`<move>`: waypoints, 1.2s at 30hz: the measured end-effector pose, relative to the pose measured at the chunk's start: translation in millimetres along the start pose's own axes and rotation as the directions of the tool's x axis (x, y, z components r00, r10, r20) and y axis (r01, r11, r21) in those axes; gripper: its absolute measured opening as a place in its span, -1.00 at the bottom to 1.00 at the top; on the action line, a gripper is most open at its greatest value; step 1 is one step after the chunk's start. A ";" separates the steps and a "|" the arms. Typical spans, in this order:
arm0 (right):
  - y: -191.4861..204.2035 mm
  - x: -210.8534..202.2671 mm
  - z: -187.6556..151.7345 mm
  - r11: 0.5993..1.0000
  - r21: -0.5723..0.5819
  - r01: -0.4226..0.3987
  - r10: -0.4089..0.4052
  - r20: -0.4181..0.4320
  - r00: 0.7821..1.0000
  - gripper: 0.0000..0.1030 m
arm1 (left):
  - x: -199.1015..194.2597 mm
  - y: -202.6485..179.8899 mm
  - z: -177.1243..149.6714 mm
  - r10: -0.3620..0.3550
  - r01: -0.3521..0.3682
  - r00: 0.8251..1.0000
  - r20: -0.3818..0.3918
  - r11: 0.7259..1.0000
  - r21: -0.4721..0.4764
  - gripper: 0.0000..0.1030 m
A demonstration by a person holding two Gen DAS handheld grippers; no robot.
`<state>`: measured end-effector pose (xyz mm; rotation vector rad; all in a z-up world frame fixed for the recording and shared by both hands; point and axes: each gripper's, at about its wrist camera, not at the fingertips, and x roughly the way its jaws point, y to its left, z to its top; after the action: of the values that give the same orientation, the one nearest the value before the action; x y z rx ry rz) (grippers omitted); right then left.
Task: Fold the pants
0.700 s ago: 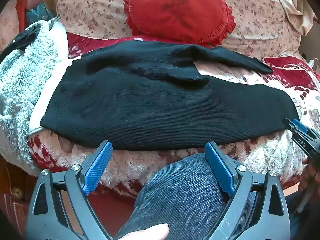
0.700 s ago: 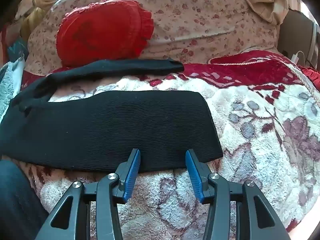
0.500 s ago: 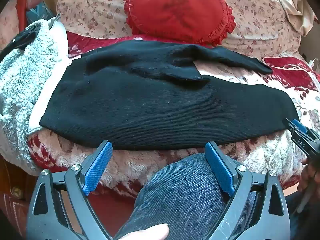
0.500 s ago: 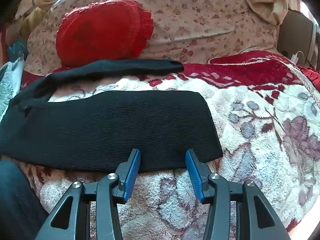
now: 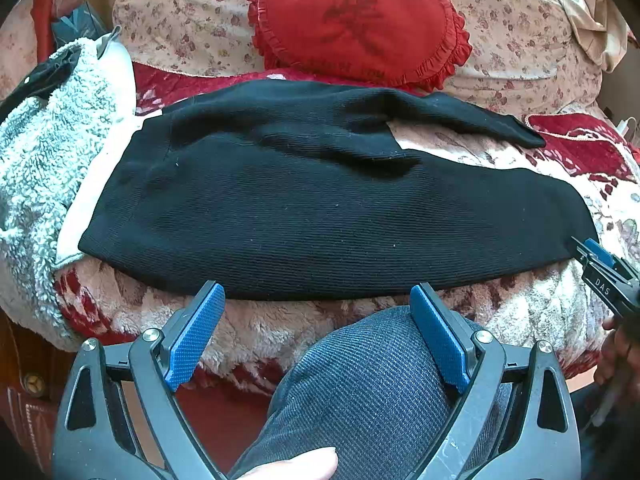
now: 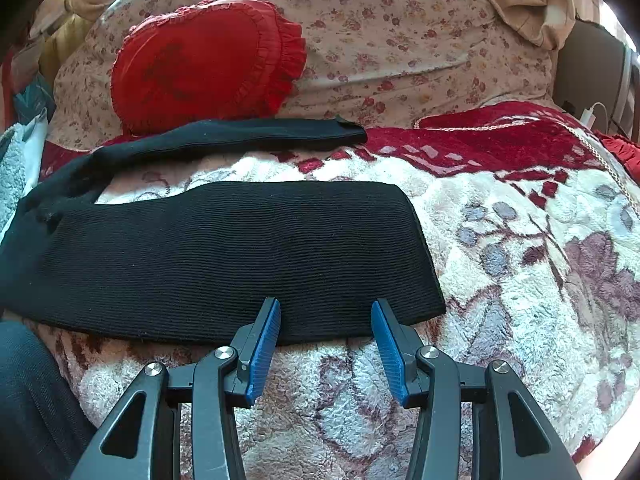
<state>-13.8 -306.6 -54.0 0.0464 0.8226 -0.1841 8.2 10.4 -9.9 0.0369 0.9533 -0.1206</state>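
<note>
black pants [image 5: 320, 216] spread on a plush floral blanket [image 6: 520, 248], no fold made yet.

the pants lie flat and sideways in front of the red ruffled cushion [image 5: 360, 24], the two legs parted in a v: the far leg [image 6: 240, 132] runs just below the cushion, the near leg [image 6: 240, 256] along the blanket's front edge. the legs still have to be brought together and the length folded over, so the task looks barely begun. the left gripper [image 5: 316, 336] hangs with its jaws spread wide over the person's denim knee [image 5: 372, 380], pinching nothing. the right gripper [image 6: 325, 344] is part-spread at the near leg's hem, its tips over the cloth edge, not yet pinching. no containers are in view.
</note>
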 end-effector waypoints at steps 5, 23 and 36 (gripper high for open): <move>0.0 -0.3 0.1 1.000 -0.001 0.002 -0.002 -0.001 1.000 -0.12 | 1.2 -0.1 -1.1 -0.001 0.001 1.000 -0.001 1.000 0.000 0.83; 3.2 0.7 -0.1 1.000 -0.007 0.009 -0.009 -0.012 1.000 -0.12 | 2.2 -0.4 -2.6 -0.007 0.007 1.000 -0.004 1.000 -0.006 0.83; 8.1 -3.8 2.1 1.000 0.026 -0.003 0.003 0.000 1.000 -0.12 | 3.2 5.8 -2.0 -0.040 0.039 0.999 -0.025 0.999 -0.036 0.83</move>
<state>-13.3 -298.2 -50.0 0.0723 0.8199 -0.1922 9.1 16.0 -13.8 -0.0132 0.9824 -0.1400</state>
